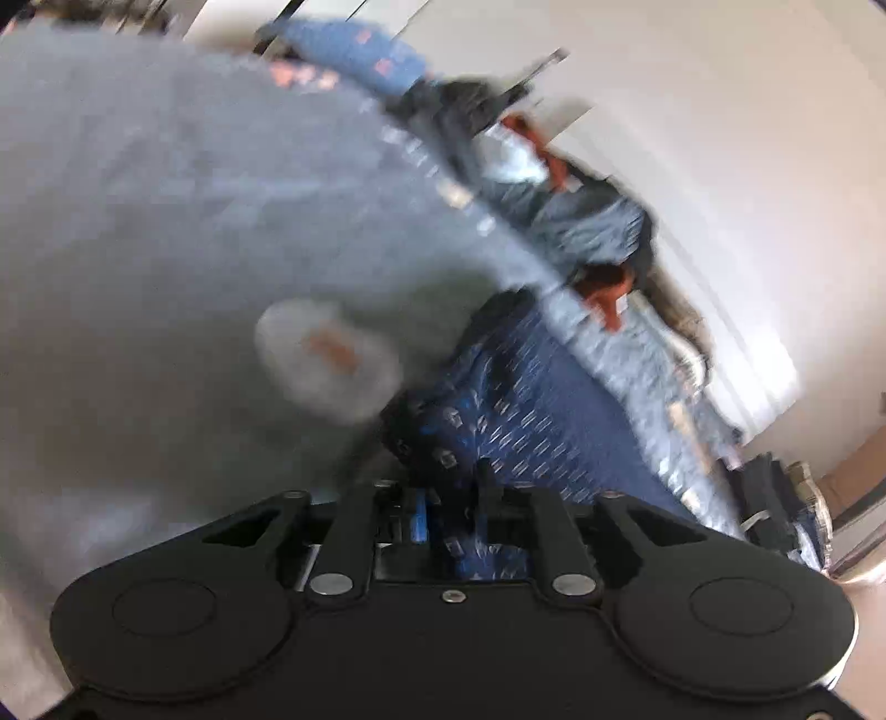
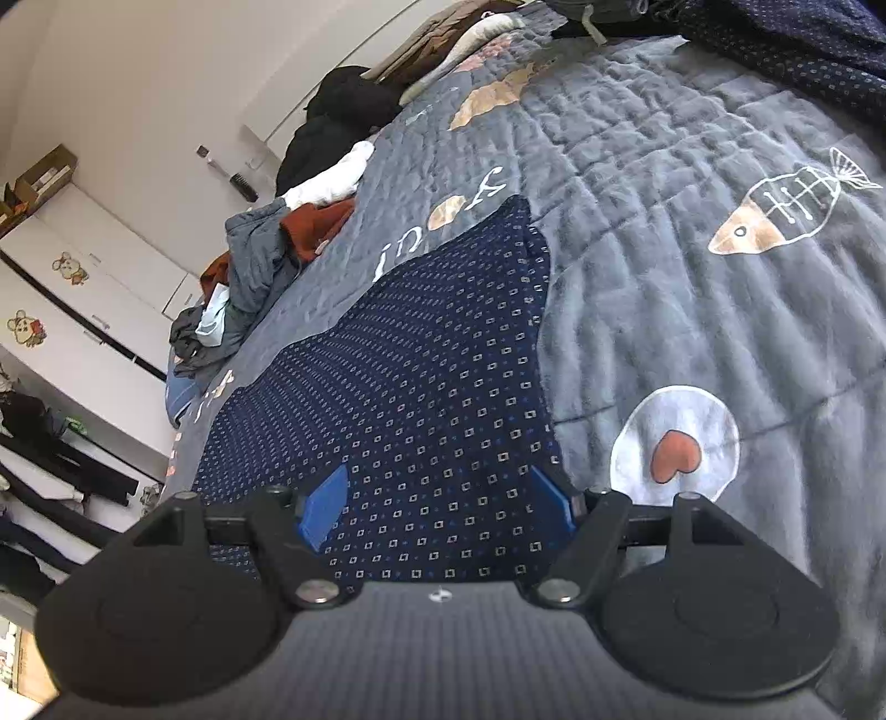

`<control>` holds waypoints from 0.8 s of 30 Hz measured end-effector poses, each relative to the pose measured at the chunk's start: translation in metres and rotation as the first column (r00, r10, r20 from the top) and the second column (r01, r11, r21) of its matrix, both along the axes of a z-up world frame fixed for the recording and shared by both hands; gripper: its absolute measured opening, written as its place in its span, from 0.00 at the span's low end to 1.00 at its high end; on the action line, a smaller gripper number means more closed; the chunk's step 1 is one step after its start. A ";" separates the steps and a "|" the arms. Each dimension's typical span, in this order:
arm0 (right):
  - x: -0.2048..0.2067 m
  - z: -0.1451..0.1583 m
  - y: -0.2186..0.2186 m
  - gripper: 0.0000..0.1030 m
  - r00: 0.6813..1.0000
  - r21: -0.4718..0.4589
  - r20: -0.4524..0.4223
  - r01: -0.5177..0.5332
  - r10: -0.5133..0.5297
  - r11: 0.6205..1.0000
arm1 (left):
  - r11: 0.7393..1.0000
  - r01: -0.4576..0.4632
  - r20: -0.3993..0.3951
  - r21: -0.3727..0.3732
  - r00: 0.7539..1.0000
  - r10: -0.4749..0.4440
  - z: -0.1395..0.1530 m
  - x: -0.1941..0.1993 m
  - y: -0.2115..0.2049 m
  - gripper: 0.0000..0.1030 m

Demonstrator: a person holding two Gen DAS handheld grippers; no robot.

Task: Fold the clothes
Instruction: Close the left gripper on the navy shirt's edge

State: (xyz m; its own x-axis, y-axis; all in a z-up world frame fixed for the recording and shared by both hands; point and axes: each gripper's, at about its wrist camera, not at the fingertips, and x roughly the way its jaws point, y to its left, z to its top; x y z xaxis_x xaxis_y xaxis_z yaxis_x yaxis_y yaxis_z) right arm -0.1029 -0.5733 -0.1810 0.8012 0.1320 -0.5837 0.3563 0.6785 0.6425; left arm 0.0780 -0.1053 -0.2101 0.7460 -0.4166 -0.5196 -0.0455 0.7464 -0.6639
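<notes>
A navy garment with a small square pattern (image 2: 421,354) lies spread flat on the grey quilted bedspread (image 2: 692,310). My right gripper (image 2: 437,498) hovers low over its near part, open wide, with both blue pads (image 2: 324,504) apart and only flat cloth beneath them. The left wrist view is blurred. There the same navy garment (image 1: 515,399) bunches up toward my left gripper (image 1: 451,498), whose fingers stand close together with a fold of the cloth pinched between them. The bedspread (image 1: 166,221) fills the left of that view.
A heap of grey, rust and white clothes (image 2: 260,260) sits along the bed's left edge, with a black garment (image 2: 343,111) beyond it. Another dark dotted garment (image 2: 803,50) lies at the top right. White cupboards with stickers (image 2: 72,266) stand to the left.
</notes>
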 end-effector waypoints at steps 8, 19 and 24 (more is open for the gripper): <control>0.009 0.005 -0.007 0.69 0.999 -0.032 0.029 -0.040 0.041 0.999 | 0.997 0.008 0.032 -0.072 0.999 -0.006 0.000 0.013 -0.016 0.48; 0.080 -0.029 -0.102 0.70 0.994 0.085 0.017 -0.107 0.106 0.991 | 0.996 0.020 0.013 -0.087 1.000 -0.019 -0.015 0.017 -0.010 0.18; 0.104 -0.051 -0.123 0.70 0.996 0.131 0.004 -0.089 0.090 0.987 | 0.997 0.023 0.009 -0.069 1.000 -0.022 -0.016 0.020 -0.013 0.19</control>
State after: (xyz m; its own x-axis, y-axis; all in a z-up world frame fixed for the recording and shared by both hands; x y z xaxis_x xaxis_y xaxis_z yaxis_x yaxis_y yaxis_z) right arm 0.0011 -0.6961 -0.2315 0.7815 0.2783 -0.5584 0.2993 0.6181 0.7269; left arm 0.0978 -0.1178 -0.2257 0.7402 -0.4681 -0.4827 -0.0235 0.6994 -0.7144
